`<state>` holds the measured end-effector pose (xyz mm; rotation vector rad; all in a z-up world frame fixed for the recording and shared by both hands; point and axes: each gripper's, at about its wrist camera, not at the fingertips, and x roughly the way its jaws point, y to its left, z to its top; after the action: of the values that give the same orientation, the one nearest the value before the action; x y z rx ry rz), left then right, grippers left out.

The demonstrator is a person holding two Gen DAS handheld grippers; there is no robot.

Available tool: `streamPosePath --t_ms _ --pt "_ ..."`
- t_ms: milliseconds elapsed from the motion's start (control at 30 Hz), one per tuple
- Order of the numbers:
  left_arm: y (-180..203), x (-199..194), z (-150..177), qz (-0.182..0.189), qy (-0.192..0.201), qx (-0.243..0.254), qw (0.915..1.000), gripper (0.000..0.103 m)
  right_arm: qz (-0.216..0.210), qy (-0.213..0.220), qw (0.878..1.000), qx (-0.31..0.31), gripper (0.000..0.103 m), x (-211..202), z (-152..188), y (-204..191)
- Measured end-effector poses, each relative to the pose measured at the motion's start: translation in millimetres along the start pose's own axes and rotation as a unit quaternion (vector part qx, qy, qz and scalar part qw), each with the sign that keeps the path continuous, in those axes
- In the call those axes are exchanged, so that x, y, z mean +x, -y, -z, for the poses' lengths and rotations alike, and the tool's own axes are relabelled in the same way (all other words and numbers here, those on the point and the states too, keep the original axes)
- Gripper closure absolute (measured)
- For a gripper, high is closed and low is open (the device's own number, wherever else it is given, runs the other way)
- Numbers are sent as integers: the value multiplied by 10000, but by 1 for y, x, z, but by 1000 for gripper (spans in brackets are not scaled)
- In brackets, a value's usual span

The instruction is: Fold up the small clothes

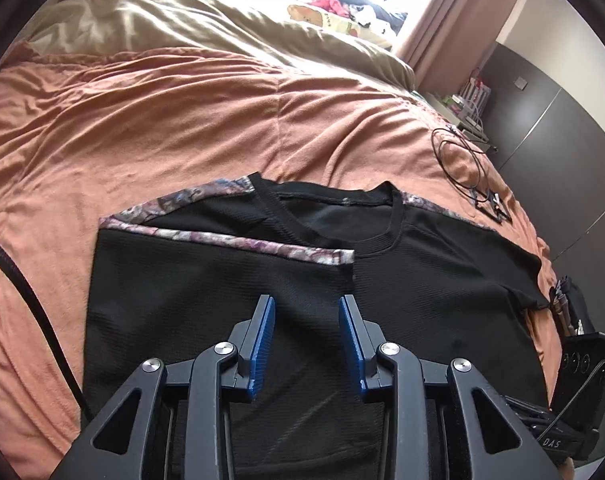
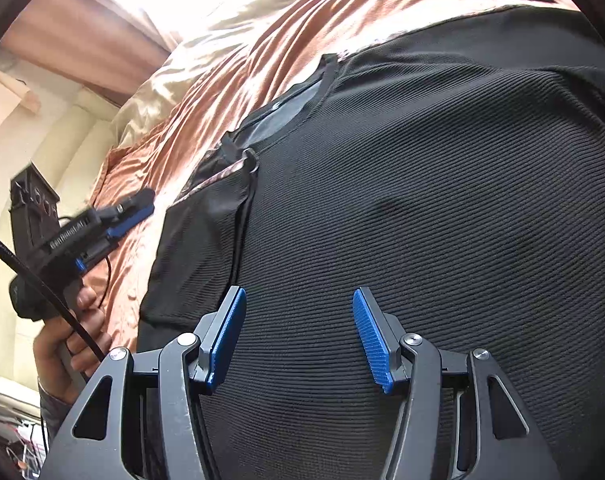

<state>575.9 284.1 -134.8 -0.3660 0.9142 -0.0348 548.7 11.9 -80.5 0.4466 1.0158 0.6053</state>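
Black shirt [image 1: 422,280]: left side folded inward. Left gripper [image 1: 306,344], right gripper [image 2: 298,336]: jaws apart, empty. Next, likely: right sleeve [image 1: 514,276] pinch, fold inward.

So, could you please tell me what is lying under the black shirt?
The black shirt lies flat on an orange bedspread, which shows all around it. One sleeve is folded over its front. Whatever sits directly beneath the fabric is covered.

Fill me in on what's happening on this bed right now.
A person is folding a black T-shirt spread on the orange bedspread, with a handheld gripper in each hand. One sleeved side is already folded inward over the body. The left gripper and right gripper both hover open above the shirt, gripping nothing.
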Motion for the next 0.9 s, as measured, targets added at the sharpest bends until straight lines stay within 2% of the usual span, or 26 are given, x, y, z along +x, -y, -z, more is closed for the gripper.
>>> streamPosePath --t_ms 333,433,667,800,900 --pt "-70 -38 32 -508 -15 -440 9977 68 -257 -266 9991 -186 50 37 2 -25" --pt "-90 -43 41 -668 -38 -592 9960 68 -220 -349 9987 -305 60 50 2 -35" --pt "-128 -45 62 -758 -127 -865 9933 68 -82 -484 9977 -471 66 78 0 -56" --pt "-140 -42 74 -711 -201 -939 9928 68 17 -526 9971 -555 76 86 2 -63" --pt "-145 -38 82 -714 -281 -956 9925 68 182 -499 9968 -601 87 93 3 -70"
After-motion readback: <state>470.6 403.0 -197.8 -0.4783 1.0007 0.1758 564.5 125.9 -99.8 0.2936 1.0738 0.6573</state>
